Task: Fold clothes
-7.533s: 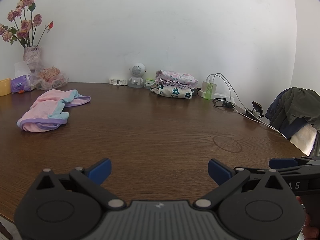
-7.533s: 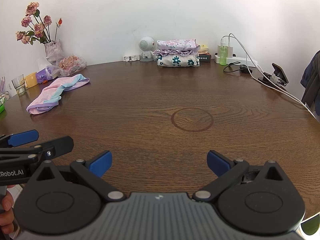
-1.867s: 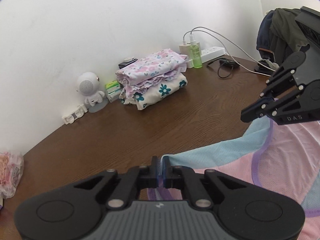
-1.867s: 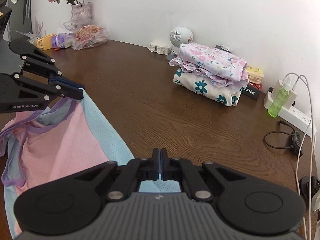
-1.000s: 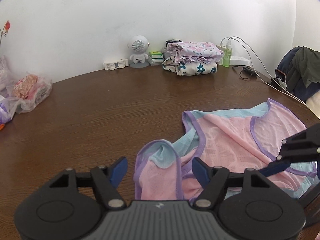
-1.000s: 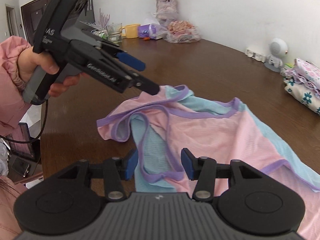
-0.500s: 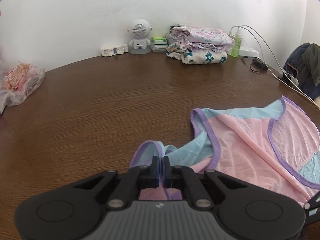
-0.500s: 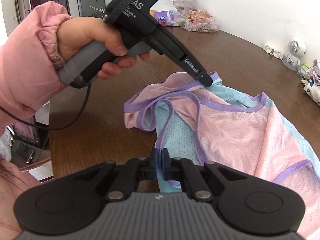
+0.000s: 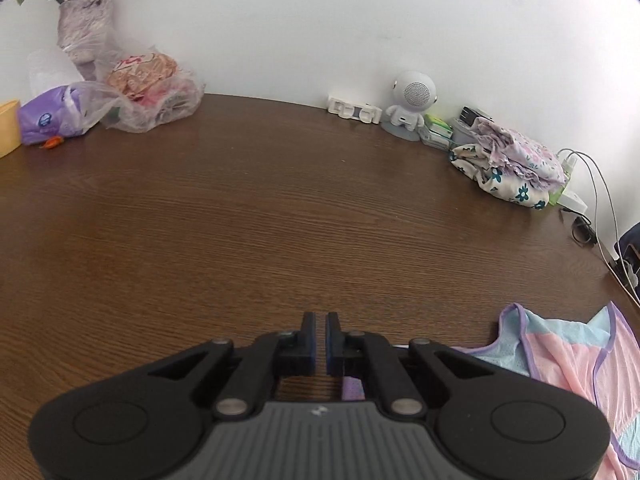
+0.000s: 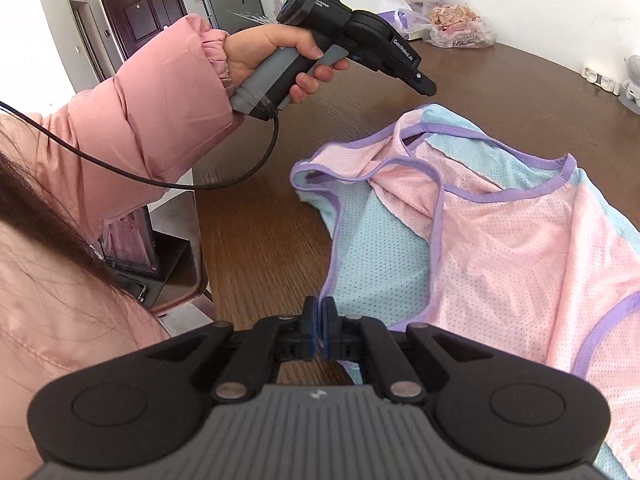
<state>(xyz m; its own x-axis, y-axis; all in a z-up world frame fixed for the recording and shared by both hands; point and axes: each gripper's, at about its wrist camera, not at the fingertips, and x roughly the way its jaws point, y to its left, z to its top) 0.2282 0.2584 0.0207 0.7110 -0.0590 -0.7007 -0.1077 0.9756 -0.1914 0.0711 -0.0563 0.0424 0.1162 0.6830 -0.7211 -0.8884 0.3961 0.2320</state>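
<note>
Right tool (image 10: pixel 319 322): jaws pressed together on the purple-trimmed edge of the top (image 10: pixel 500 240), at its near blue corner
Left tool (image 9: pixel 319 340): jaws nearly together with a thin gap between the pads; in its own view nothing sits in that gap, and a bit of purple cloth shows beneath the fingers; from the right wrist view it is held in a hand (image 10: pixel 276 56) above the table (image 9: pixel 240 220), tip just over the top's far corner, and whether it touches the cloth I cannot tell
Top: one mesh garment, pink and pale blue with purple binding, lying on the table near its front edge; mostly spread, with a strap end folded over and the armhole area rumpled
Folded clothes (image 9: pixel 508 164): one stack of two floral pieces at the back of the table by the wall
Other things at the back: one small white robot figure (image 9: pixel 410 104), one bag (image 9: pixel 152 88) of snacks, one vase (image 9: pixel 80 28) wrapped in plastic
Tools: two
</note>
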